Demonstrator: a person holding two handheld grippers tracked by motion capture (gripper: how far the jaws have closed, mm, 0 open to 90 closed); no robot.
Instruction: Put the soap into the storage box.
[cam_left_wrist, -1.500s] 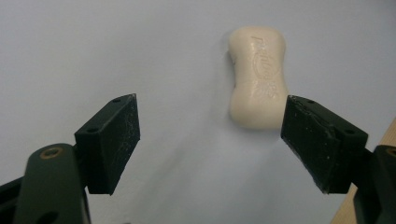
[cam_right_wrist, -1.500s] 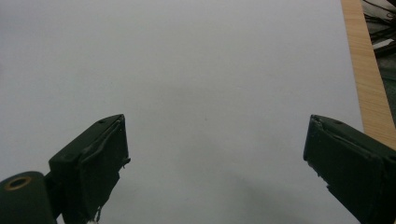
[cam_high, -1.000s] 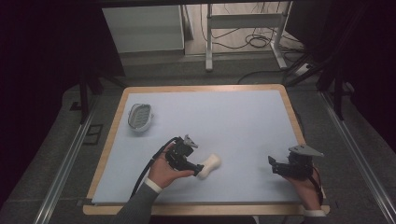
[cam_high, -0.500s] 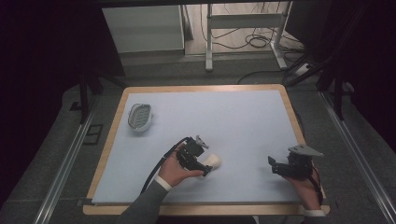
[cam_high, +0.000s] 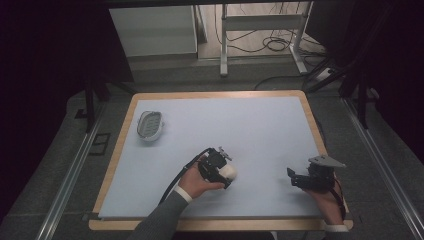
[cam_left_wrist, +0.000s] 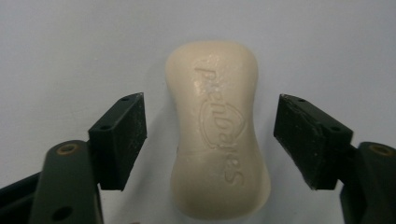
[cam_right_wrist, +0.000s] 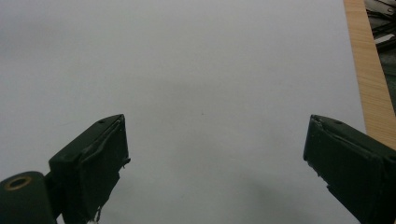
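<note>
My left hand-held gripper (cam_left_wrist: 210, 140) sits low over a cream bar of soap (cam_left_wrist: 217, 130), which lies flat on the pale blue table (cam_high: 250, 130). The soap has a waisted oval shape with a word pressed into its top face. It lies lengthwise between my two black jaws. The jaws have just been closing in, yet a strip of table shows on each side of the bar, so the pads are not pressing on it. In the high view, this left hand-held gripper (cam_high: 220, 170) and the soap (cam_high: 230, 171) are near the table's front edge, left of centre. My right hand-held gripper (cam_high: 295, 179) rests near the front right corner, well apart from the soap, its jaws spread wide with bare table between them. A small oval soap dish (cam_high: 150, 125) stands near the table's left edge, farther back.
</note>
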